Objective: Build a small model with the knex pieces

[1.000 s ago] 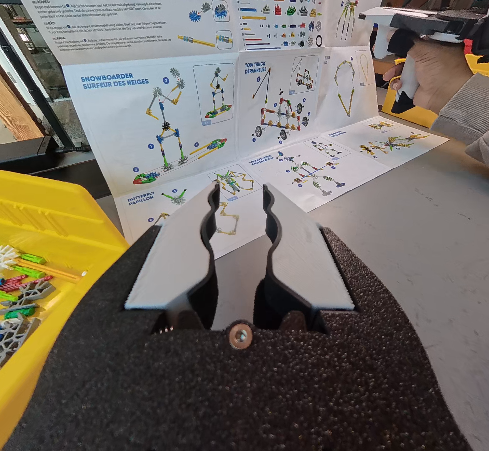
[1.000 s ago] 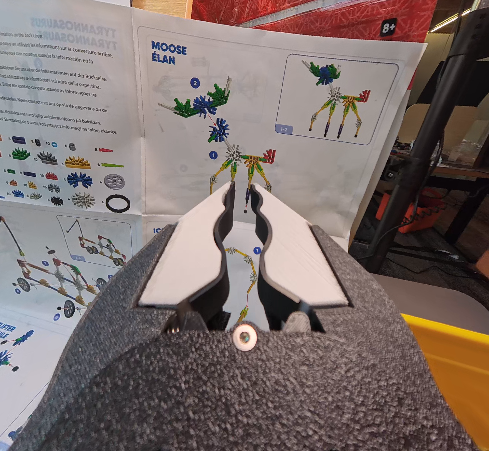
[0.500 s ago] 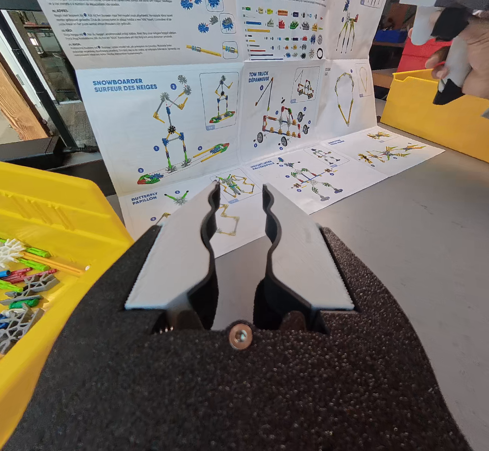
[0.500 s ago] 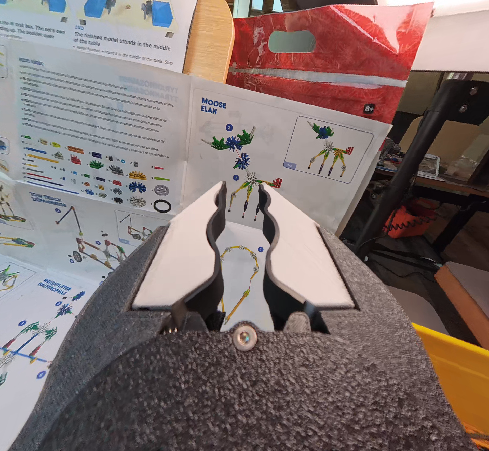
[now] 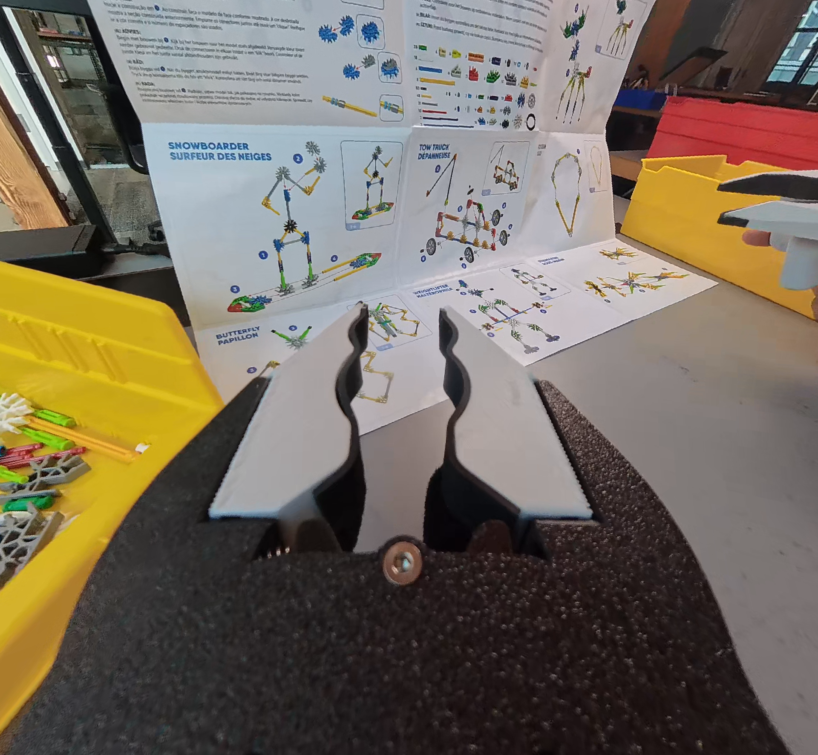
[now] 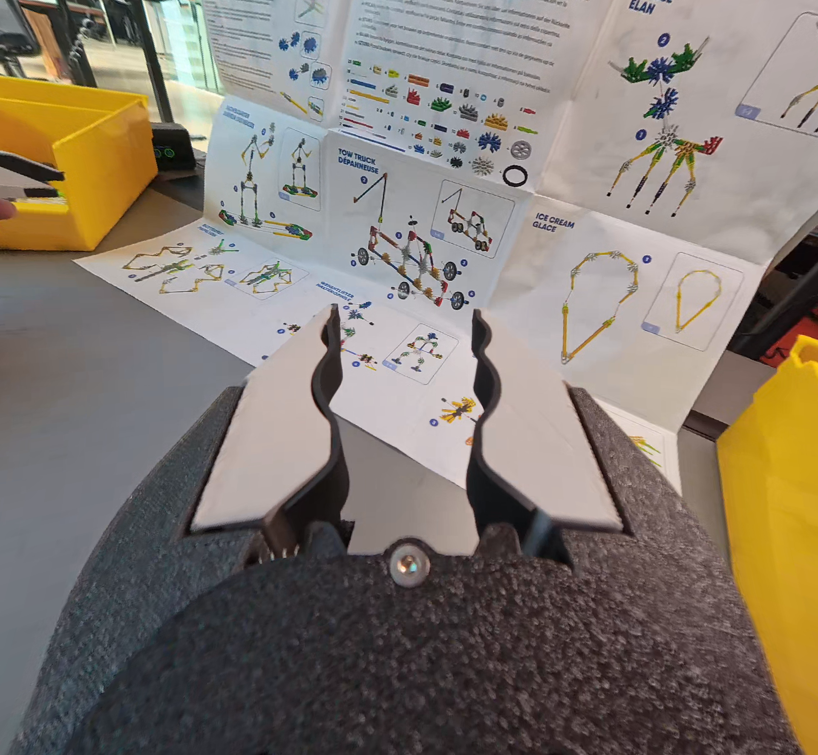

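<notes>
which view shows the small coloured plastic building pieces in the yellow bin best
The left wrist view: the small coloured plastic rods and connectors lie in plain sight inside the yellow plastic bin at its left edge. The right wrist view shows that bin only far off; its contents cannot be made out.

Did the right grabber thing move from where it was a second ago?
Yes. The right hand-held gripper swung left and tilted down: against the propped instruction sheet, it pointed at the rightmost panel earlier, now lower, toward the middle. Its jaws also opened wider.
</notes>
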`<action>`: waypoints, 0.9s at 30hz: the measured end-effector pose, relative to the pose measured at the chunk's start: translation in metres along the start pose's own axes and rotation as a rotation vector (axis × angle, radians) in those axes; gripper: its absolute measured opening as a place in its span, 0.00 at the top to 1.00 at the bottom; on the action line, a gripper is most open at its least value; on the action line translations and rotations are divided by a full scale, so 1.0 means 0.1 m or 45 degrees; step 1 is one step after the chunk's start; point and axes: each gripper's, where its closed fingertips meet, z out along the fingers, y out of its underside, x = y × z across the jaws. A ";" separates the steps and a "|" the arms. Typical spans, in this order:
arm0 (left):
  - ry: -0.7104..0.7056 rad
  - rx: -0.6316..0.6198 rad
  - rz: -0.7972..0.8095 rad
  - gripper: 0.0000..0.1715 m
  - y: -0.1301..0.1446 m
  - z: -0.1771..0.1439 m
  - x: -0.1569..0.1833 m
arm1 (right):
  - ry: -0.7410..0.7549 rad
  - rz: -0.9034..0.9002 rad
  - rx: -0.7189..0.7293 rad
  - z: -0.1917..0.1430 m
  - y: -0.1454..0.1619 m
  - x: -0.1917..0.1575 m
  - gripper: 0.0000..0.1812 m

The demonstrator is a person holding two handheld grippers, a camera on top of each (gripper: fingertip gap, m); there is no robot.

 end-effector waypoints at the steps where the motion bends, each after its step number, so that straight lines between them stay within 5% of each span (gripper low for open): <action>1: -0.002 -0.002 0.013 0.82 0.00 -0.01 0.02 | -0.030 0.007 0.028 -0.01 0.02 -0.07 0.67; 8: 0.068 0.044 0.039 0.81 -0.14 -0.15 0.33 | -0.120 -0.045 0.112 -0.06 0.00 -0.30 0.64; 14: 0.064 -0.039 0.228 0.81 0.07 -0.15 0.46 | -0.070 -0.016 0.110 -0.04 0.01 -0.28 0.66; 21: 0.080 -0.077 0.122 0.81 0.14 -0.08 0.32 | -0.040 0.040 0.148 -0.15 -0.03 -0.25 0.68; 27: 0.247 -0.049 0.024 0.84 0.07 -0.08 0.56 | 0.034 0.049 0.144 -0.16 -0.05 -0.09 0.69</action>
